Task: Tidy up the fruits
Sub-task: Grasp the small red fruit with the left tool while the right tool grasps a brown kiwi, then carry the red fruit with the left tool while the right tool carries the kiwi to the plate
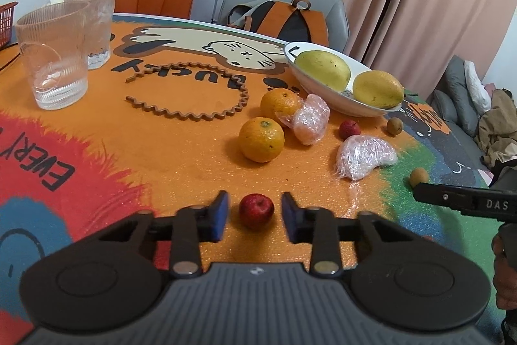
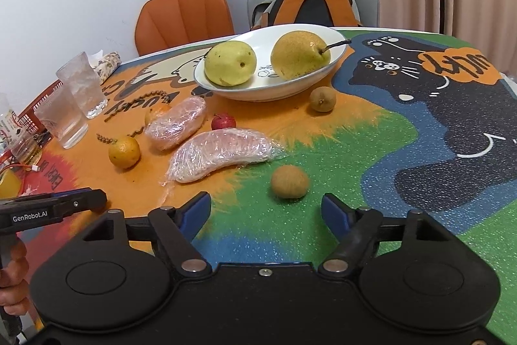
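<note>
The left tool (image 1: pixel 254 202) is lowered over the colourful cartoon-printed surface (image 1: pixel 177 157) with its blue pads either side of a small red fruit (image 1: pixel 256 210). A narrow gap shows on each side of the fruit, so the pads bracket it without pressing on it. The right tool (image 2: pixel 265 199) stands much wider apart and holds nothing; a small round brown fruit (image 2: pixel 289 182) lies on the green patch just ahead of its fingertips, untouched. Farther back sits a white bowl (image 2: pixel 258 94) holding two yellow pears (image 2: pixel 231 62) side by side. Near the bowl's front edge lie a second brown fruit (image 2: pixel 321 98) and another small red fruit (image 2: pixel 223 121). Two oranges (image 1: pixel 261 139) and two pieces of fruit wrapped in cling film (image 1: pixel 363 156) are scattered on the orange area between the bowl and the tools. Two clear ribbed glasses (image 1: pixel 53 54) stand well apart to the left.
</note>
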`<state>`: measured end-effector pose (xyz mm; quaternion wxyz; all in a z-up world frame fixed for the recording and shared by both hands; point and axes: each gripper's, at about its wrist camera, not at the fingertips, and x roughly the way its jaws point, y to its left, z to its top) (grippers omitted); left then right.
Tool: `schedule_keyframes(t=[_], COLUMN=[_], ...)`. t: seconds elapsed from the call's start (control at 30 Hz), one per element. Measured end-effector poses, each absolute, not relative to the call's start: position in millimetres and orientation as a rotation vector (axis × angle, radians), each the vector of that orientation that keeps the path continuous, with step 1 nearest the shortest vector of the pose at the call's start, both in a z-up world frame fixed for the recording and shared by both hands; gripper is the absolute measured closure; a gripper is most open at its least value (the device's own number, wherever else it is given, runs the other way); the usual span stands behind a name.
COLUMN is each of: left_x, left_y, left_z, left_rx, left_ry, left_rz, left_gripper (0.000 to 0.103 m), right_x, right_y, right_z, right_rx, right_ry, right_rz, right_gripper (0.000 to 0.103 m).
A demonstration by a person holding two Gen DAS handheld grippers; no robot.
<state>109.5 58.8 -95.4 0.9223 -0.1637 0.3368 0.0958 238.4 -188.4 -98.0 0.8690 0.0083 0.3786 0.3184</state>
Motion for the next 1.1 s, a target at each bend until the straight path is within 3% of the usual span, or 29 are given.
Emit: schedule_keyframes(t=[0.57,0.67,0.73,0.77,1.1], left_x=[109.1,110.4,111.8,112.8,127.2], left_y=[65.4,66.4,67.1,67.3,62.6], left_z=[-84.3,-82.5,-81.4,-80.7,-67.8], left_rx=[-0.368,-0.375,-0.379,-0.381,-0.376], left_ry=[0.657,0.650,0.647,0.645,0.623], left_rz=[0.195,0.198,0.199,0.200,0.180], left_gripper=[0.082,0.082,0.082,0.082,0.082], right_x=[251.6,253.8,255.3,257.1,261.2], right_y=[-172.3,-171.0,-170.8,-171.5,-179.7], right_z=[-101.1,-101.0,-100.4,-99.9,-87.7], right_rx=[0.006,-0.008,-0.020,-0.017,0.025], right_ry=[0.787,0.785,0.789,0.796,0.790], right_rz=[0.671,0.660,0.654,0.654,0.686], right_gripper=[0.039,0.049,0.071,0.076,0.078])
